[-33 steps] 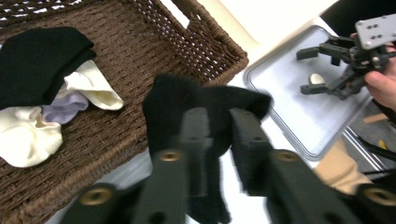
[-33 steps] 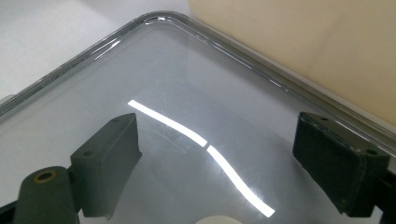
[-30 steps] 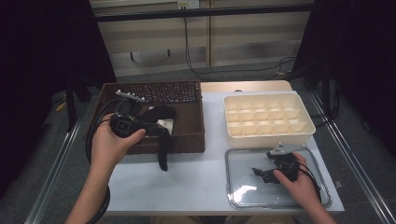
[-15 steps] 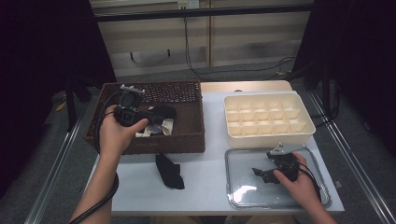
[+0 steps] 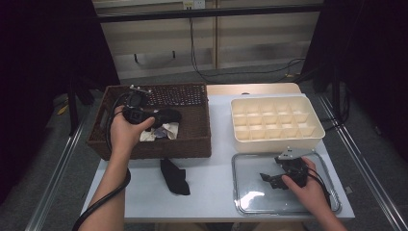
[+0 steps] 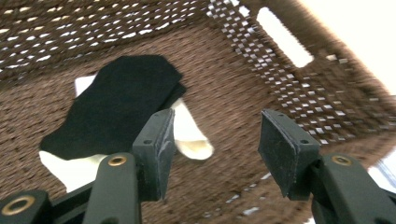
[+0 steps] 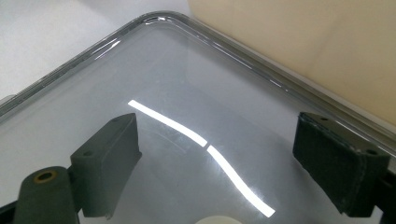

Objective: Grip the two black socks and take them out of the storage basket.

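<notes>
My left gripper point(image 5: 161, 117) reaches into the brown wicker basket point(image 5: 154, 147) and hovers low over its floor point(image 6: 243, 93). Its jaws point(image 6: 217, 135) are open, having widened within the last second, and nothing is between them. Just ahead of them a black sock point(image 6: 116, 102) lies on top of white socks point(image 6: 191, 137). Another black sock point(image 5: 174, 176) lies on the white table in front of the basket. My right gripper point(image 5: 269, 179) rests open over the clear plastic lid point(image 5: 255, 199), its jaws point(image 7: 219, 140) empty.
A cream box with several compartments point(image 5: 274, 143) stands right of the basket, just behind the clear lid, and its wall point(image 7: 299, 42) is close ahead of the right gripper. Cables trail from both grippers. The table's front edge is close to both forearms.
The left gripper let go of the black sock, which dropped onto the table in front of the basket. The left hand then moved back and down into the basket. The right hand stayed still.
</notes>
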The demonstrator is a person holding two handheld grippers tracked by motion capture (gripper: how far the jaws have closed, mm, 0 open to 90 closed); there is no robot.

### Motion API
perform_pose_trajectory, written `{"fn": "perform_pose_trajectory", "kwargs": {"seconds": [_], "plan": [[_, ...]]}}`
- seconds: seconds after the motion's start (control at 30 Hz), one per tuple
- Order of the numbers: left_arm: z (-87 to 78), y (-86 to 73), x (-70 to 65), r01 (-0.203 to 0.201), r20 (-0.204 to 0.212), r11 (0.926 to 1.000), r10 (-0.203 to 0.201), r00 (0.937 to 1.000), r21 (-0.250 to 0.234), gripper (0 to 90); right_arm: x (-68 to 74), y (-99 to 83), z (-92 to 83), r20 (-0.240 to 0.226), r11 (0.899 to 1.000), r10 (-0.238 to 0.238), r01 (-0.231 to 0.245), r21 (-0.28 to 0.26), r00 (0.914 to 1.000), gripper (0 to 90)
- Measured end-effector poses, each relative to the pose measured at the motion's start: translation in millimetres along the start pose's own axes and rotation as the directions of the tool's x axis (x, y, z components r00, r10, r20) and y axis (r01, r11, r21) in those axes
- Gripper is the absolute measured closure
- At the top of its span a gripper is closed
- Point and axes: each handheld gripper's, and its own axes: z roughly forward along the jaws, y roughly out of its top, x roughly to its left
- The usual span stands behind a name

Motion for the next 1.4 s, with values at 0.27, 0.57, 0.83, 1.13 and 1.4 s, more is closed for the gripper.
{"fn": "perform_pose_trajectory", "kwargs": {"seconds": [0.27, 0.57, 0.83, 1.13, 1.4], "plan": [[13.4, -2.0, 19.1, 0.026, -0.04, 0.9995, -0.026, 0.9989, 0.015, 46.5, 0.3, -0.1, -0.1, -0.001, 1.0, 0.004, -0.004, 0.001, 1.0, 14.0], [25.1, -4.7, 34.8, 0.06, -0.082, 0.9976, -0.057, 0.995, 0.034, 48.7, 0.3, 0.0, -0.2, 0.001, 1.0, 0.004, -0.004, 0.002, 1.0, 14.0], [38.0, -2.2, 46.5, 0.071, -0.095, 0.9952, -0.064, 0.9933, 0.068, 50.2, 0.1, 0.1, -0.1, 0.0, 1.0, 0.001, -0.001, 0.002, 1.0, 14.0], [42.3, 0.8, 49.9, 0.105, -0.093, 0.9898, -0.096, 0.991, 0.096, 50.0, 0.2, 0.2, -0.2, 0.002, 1.0, 0.001, -0.001, 0.004, 1.0, 13.9], [42.5, 5.9, 53.5, 0.096, -0.073, 0.9938, -0.091, 0.9932, 0.058, 46.6, 0.3, 0.1, -0.2, 0.001, 1.0, 0.001, -0.001, 0.004, 1.0, 13.9]]}}
